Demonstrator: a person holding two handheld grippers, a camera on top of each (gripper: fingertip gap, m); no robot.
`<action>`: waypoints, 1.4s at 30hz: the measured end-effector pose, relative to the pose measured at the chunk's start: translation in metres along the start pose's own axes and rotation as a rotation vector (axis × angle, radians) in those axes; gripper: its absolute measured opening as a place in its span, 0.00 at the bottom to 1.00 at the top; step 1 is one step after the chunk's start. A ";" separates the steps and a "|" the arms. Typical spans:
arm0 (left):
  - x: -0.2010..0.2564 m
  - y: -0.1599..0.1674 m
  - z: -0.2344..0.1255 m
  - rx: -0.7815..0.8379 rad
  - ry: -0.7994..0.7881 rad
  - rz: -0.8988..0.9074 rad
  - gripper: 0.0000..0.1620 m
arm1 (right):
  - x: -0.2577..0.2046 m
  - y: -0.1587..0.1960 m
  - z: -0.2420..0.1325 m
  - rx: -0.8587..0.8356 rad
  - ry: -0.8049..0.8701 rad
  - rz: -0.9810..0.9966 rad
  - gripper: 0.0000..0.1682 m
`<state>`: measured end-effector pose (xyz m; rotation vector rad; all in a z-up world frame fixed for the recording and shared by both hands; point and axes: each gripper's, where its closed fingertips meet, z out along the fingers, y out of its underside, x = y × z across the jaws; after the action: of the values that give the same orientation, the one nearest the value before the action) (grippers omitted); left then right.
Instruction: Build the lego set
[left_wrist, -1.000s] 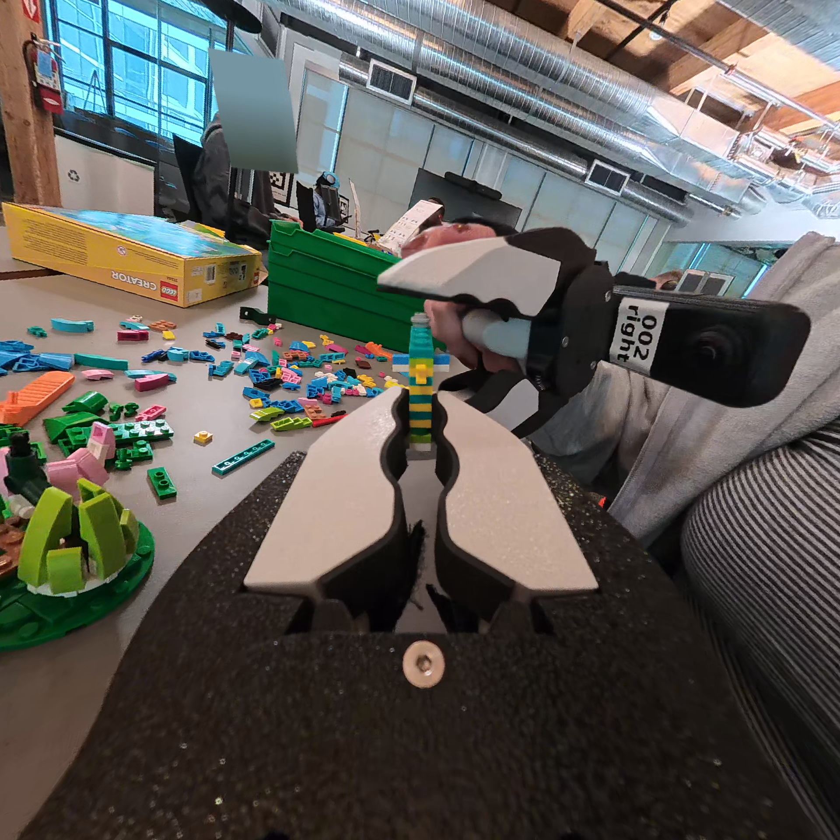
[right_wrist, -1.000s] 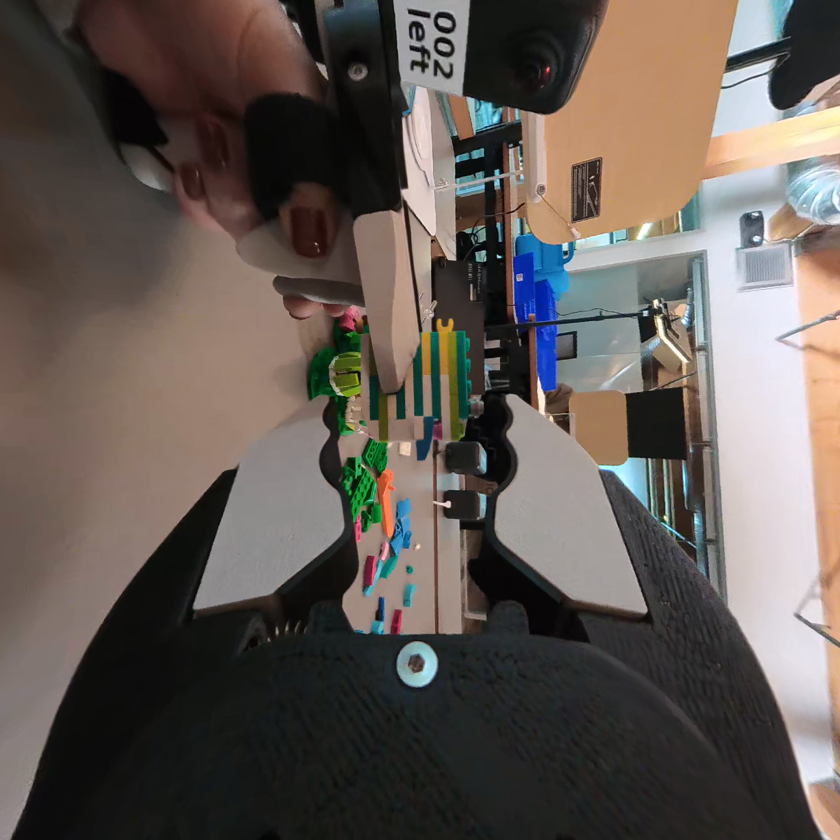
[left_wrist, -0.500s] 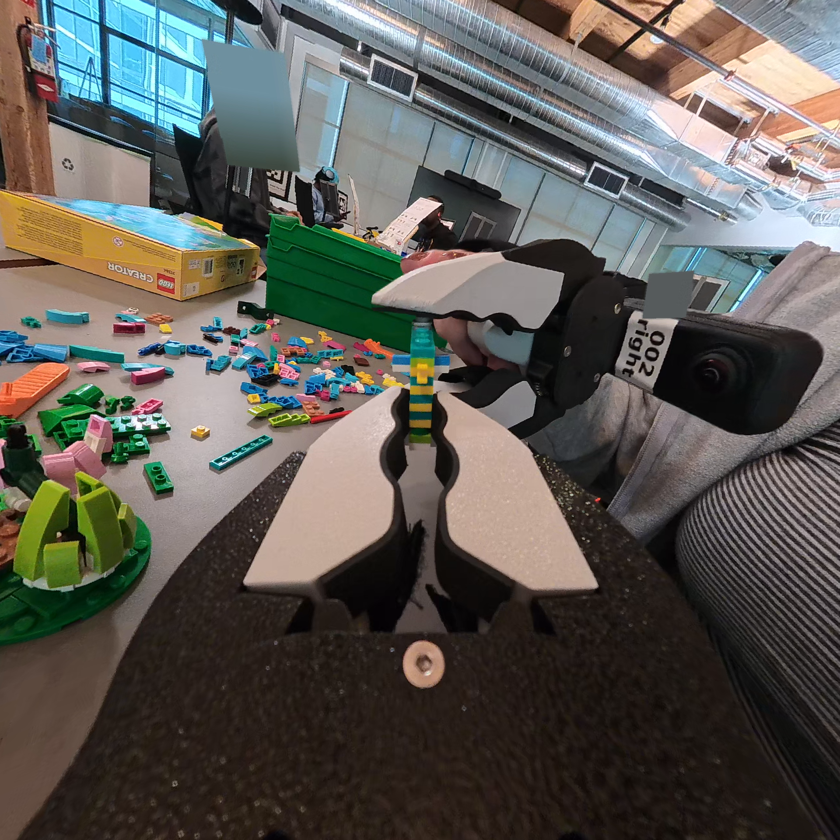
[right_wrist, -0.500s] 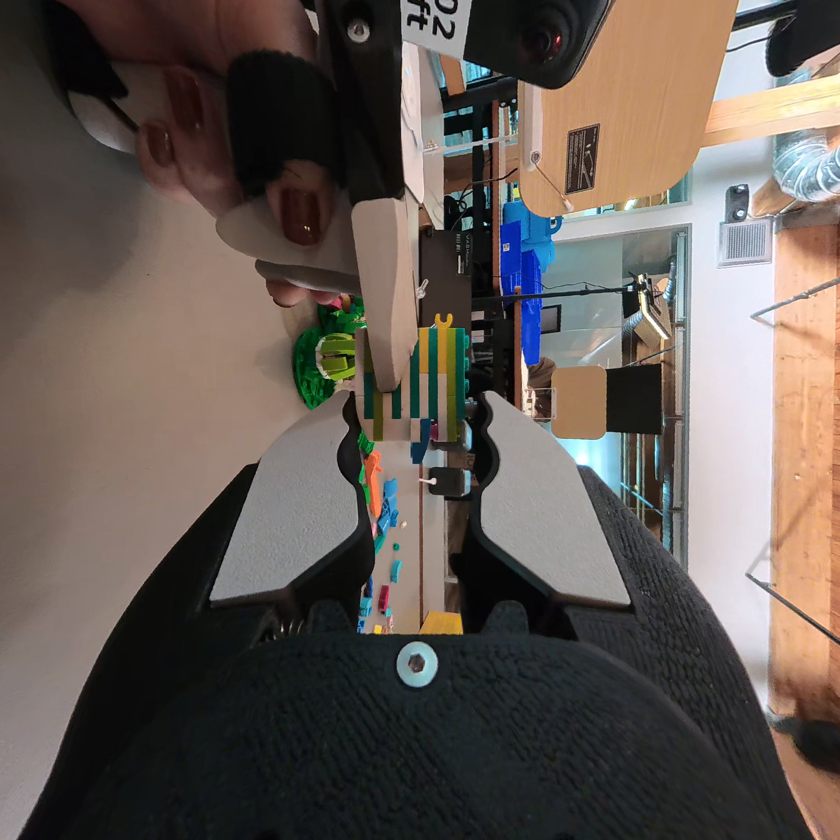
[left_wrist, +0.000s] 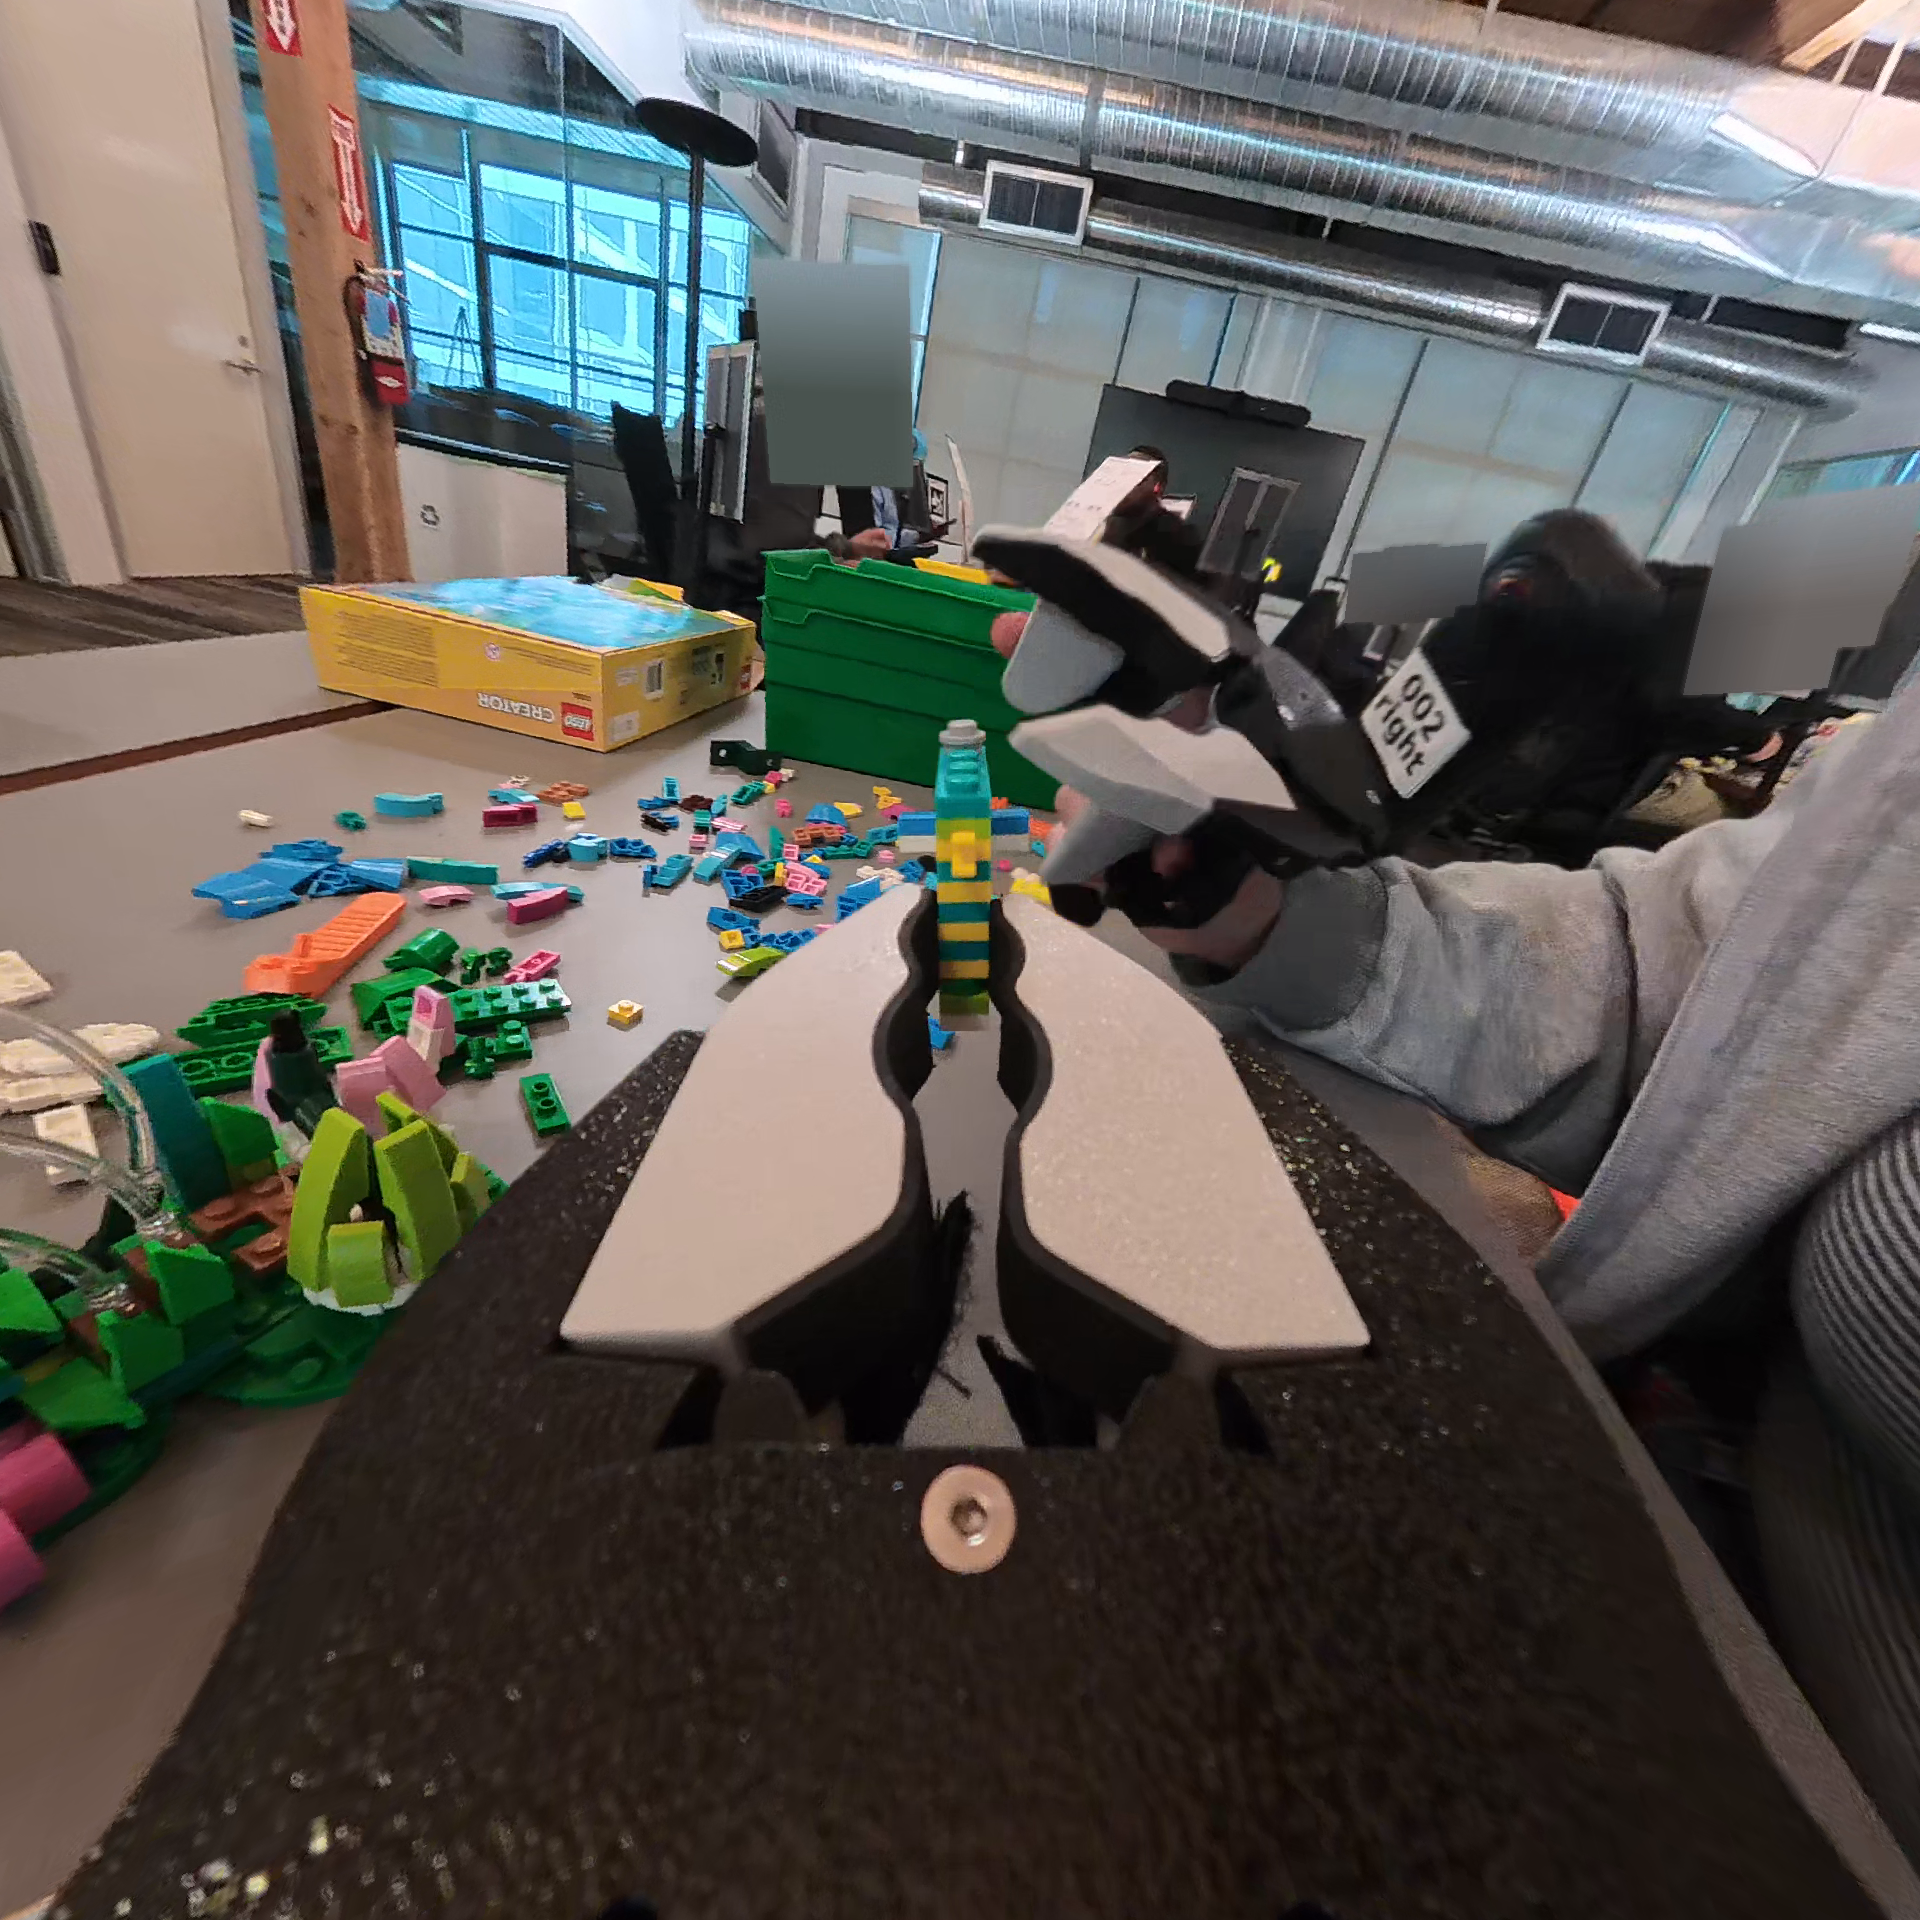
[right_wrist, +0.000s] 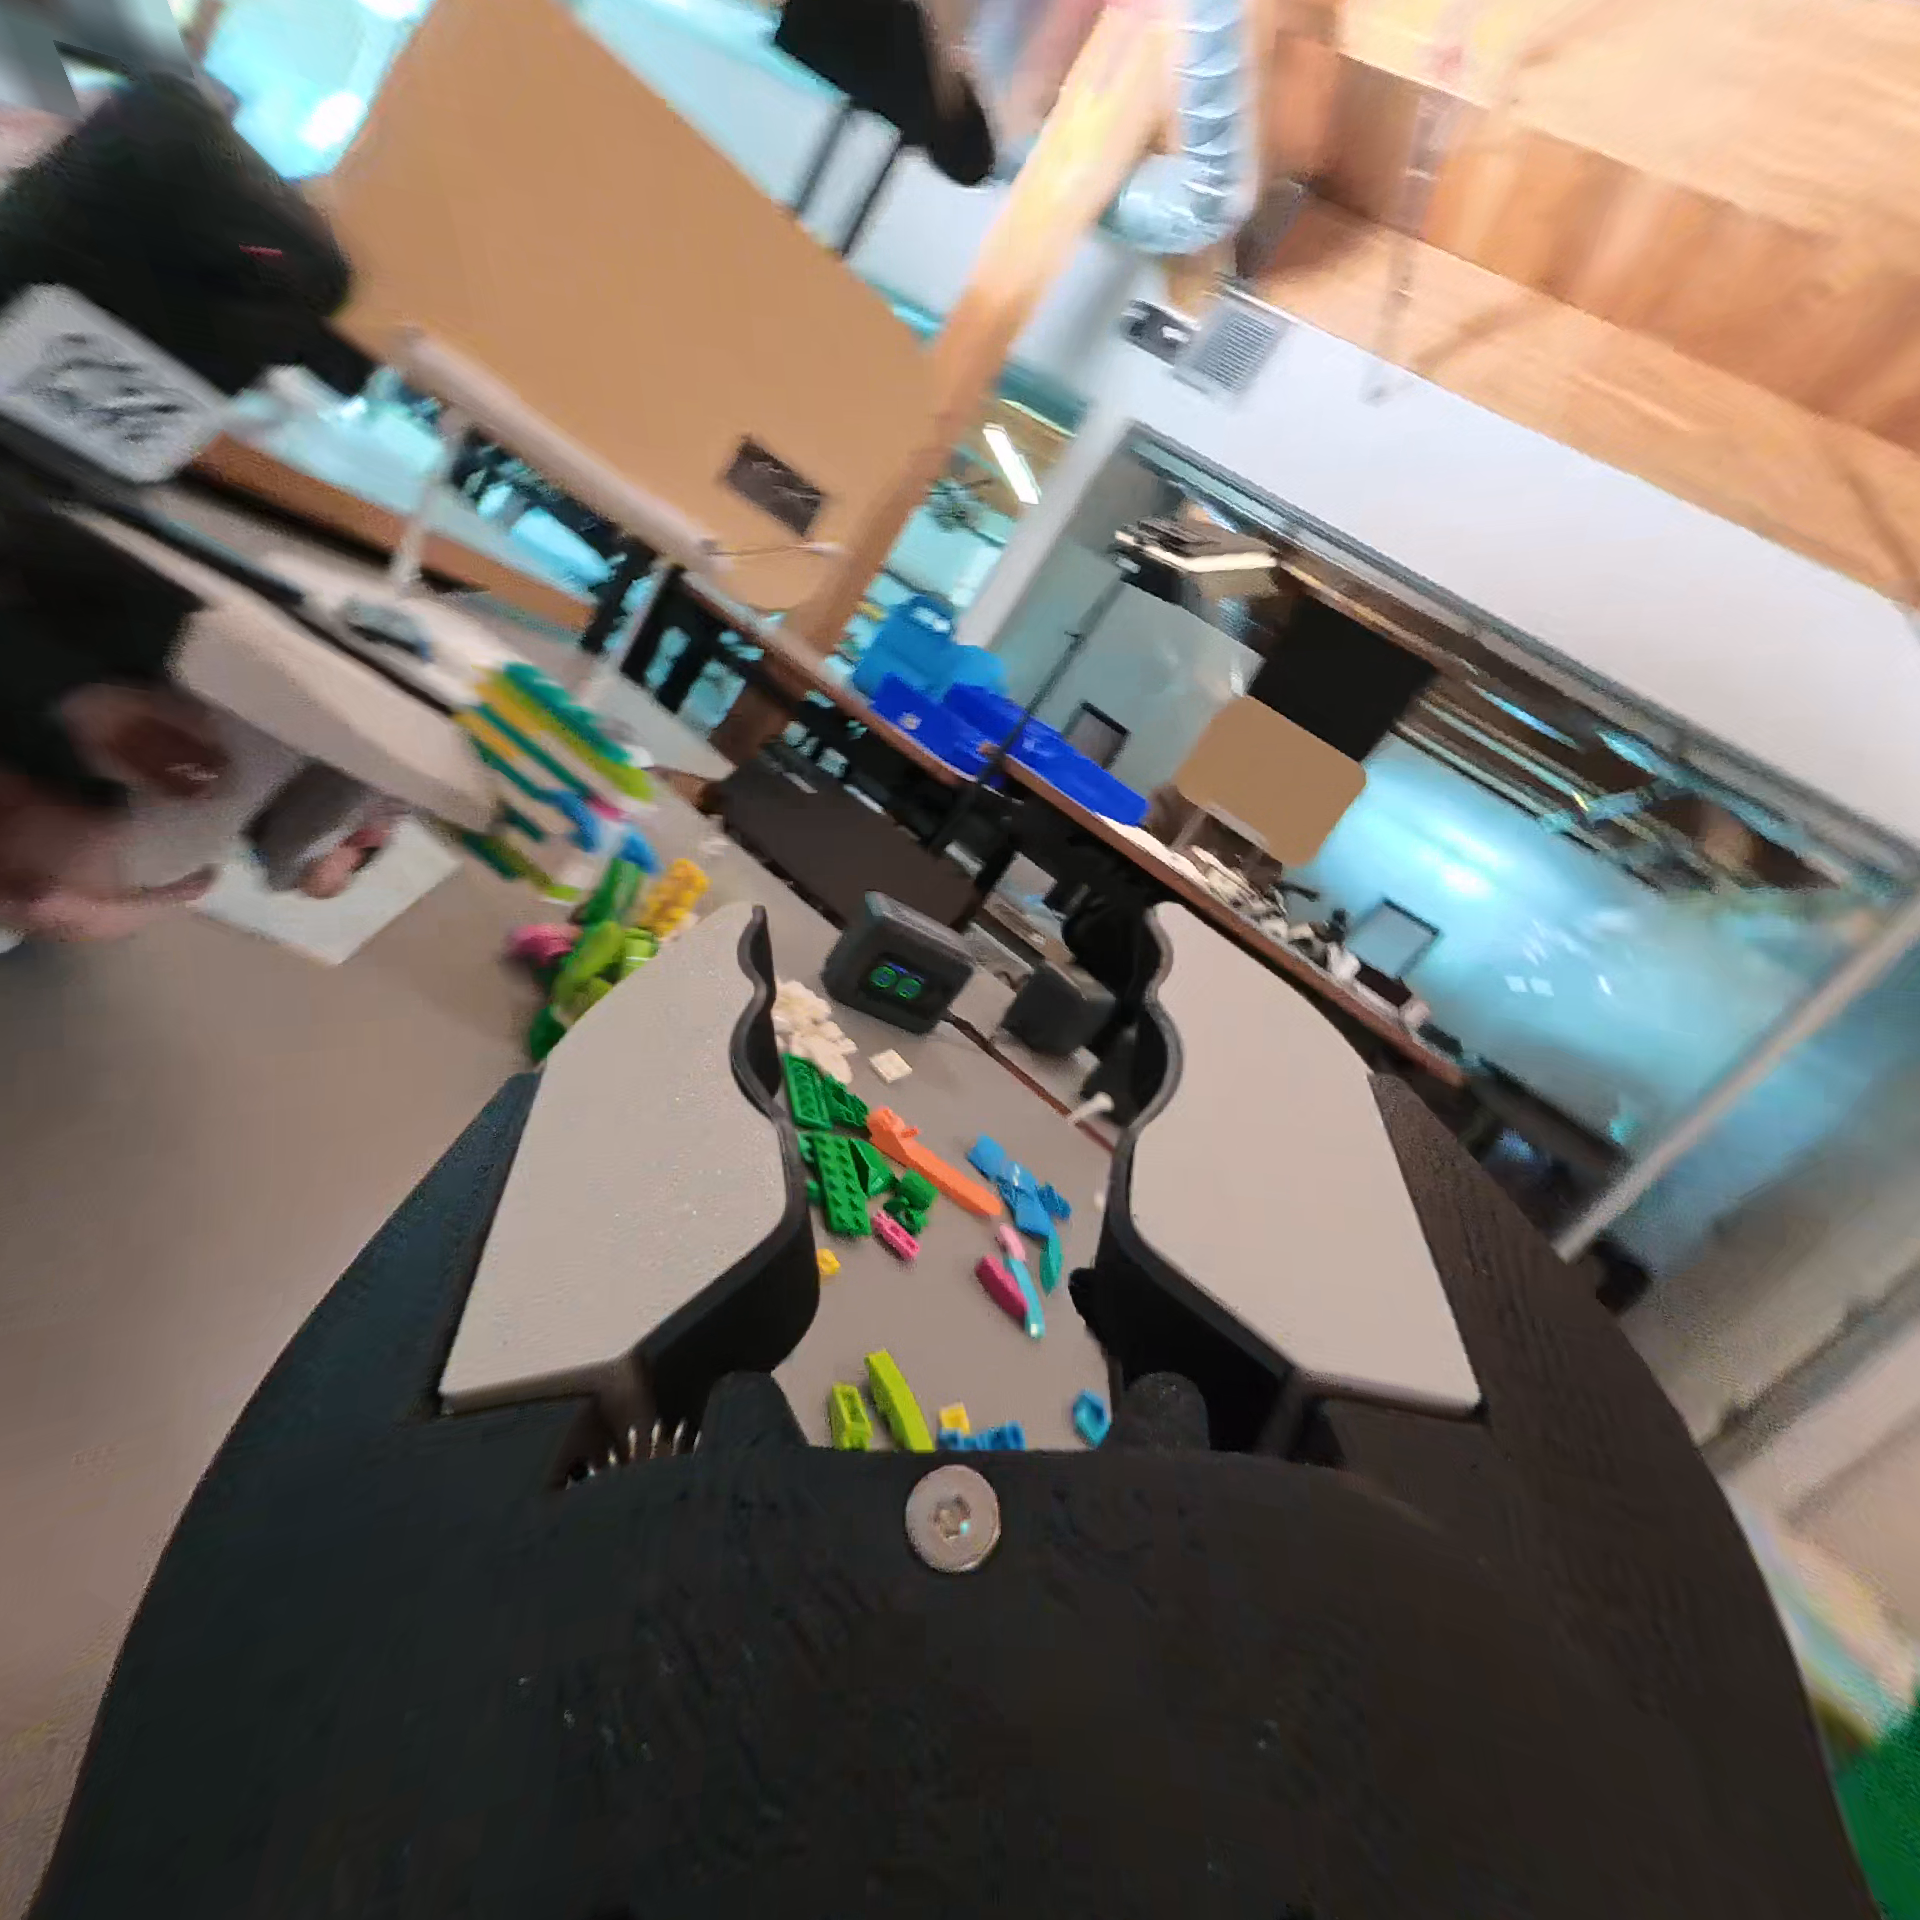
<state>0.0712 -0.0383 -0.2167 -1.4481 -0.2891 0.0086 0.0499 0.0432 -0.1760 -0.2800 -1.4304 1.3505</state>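
Note:
My left gripper is shut on the lower end of a striped teal, yellow and green brick build, holding it upright above the table. The build also shows, blurred, in the right wrist view, sticking out of the left gripper's finger. My right gripper is open and empty, apart from the build. In the left wrist view the right gripper hangs up and to the right of the build's top. A round green plant model stands at the left.
Loose coloured bricks lie scattered across the grey table, with an orange brick separator and green plates. A yellow box and stacked green bins stand behind. A small black device sits farther off.
My right gripper has let go around the build, opened wider, swung away up and to the right and rotated. My left gripper keeps hold of the striped build.

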 end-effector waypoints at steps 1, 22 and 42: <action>0.001 0.000 0.000 -0.002 -0.006 0.017 0.05 | 0.009 0.009 -0.004 -0.007 0.054 0.045 0.39; -0.002 -0.007 -0.003 0.056 -0.048 0.058 0.05 | 0.055 0.035 -0.018 -0.008 0.246 0.316 0.27; -0.015 -0.015 -0.012 0.093 -0.233 0.265 0.05 | 0.073 0.045 -0.025 -0.048 0.345 0.306 0.16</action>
<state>0.0565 -0.0551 -0.2060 -1.3851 -0.2802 0.4029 0.0205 0.1276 -0.1809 -0.7511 -1.1612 1.4294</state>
